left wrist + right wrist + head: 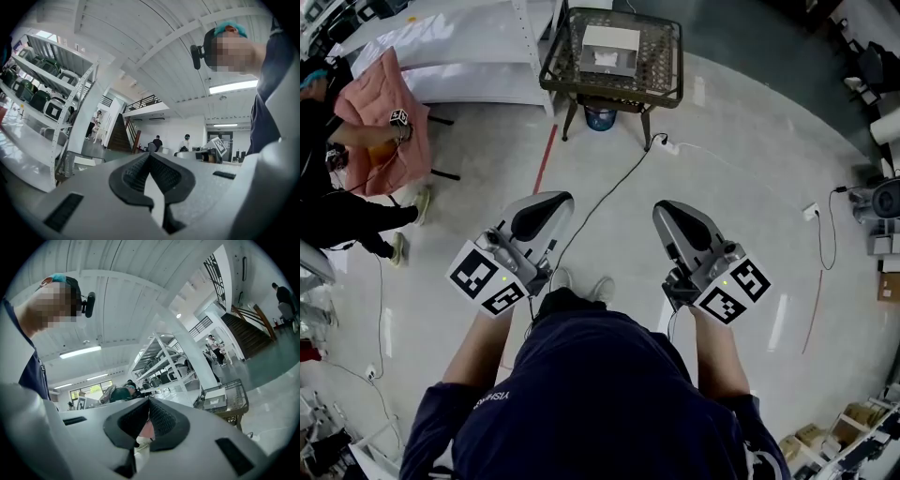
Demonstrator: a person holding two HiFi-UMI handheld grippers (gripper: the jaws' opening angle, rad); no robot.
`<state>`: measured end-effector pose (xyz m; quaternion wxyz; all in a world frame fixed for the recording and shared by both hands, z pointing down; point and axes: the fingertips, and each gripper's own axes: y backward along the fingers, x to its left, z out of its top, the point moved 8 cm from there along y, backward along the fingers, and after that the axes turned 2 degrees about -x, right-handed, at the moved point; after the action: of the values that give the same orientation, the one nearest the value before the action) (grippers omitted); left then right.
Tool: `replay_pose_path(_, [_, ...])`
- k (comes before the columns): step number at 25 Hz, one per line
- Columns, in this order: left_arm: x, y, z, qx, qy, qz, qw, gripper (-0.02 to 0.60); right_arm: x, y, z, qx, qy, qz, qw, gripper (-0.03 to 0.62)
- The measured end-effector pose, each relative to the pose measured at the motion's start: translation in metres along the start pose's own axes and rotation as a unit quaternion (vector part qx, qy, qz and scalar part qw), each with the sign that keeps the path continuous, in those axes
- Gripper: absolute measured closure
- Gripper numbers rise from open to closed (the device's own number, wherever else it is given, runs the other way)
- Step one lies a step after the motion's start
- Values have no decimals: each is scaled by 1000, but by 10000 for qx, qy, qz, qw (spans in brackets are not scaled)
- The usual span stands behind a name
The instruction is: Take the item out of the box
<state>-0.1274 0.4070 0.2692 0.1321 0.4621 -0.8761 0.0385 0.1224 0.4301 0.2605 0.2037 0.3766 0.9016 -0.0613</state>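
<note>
Both held level in front of the person's torso, side by side, apart from each other.
Left hand-held gripper (546, 202) (150, 155): jaws closed, tips meeting, nothing between them.
Right hand-held gripper (673, 214) (149, 400): same, jaws together at the tips, empty.
Box (610, 49) (215, 397): sits on the wire-mesh desk (661, 58) (237, 402), well ahead across the floor (741, 187) and well apart from both grippers. Top is open; contents can't be made out.
A cable (609, 192) runs over the floor from the desk toward the person's feet.
Second person (337, 197) crouches at far left beside a pink cloth (382, 127).
</note>
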Motion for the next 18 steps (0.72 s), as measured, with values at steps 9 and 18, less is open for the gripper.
replay_pose_path(9, [16, -16, -2, 34, 92, -7, 10000, 574, -19, -9, 0, 33, -122, -70, 9999, 569])
replay_pose_path(18, [86, -45, 5, -10, 197, -64, 9998, 574, -57, -69, 9, 102, -99, -174, 9997, 569])
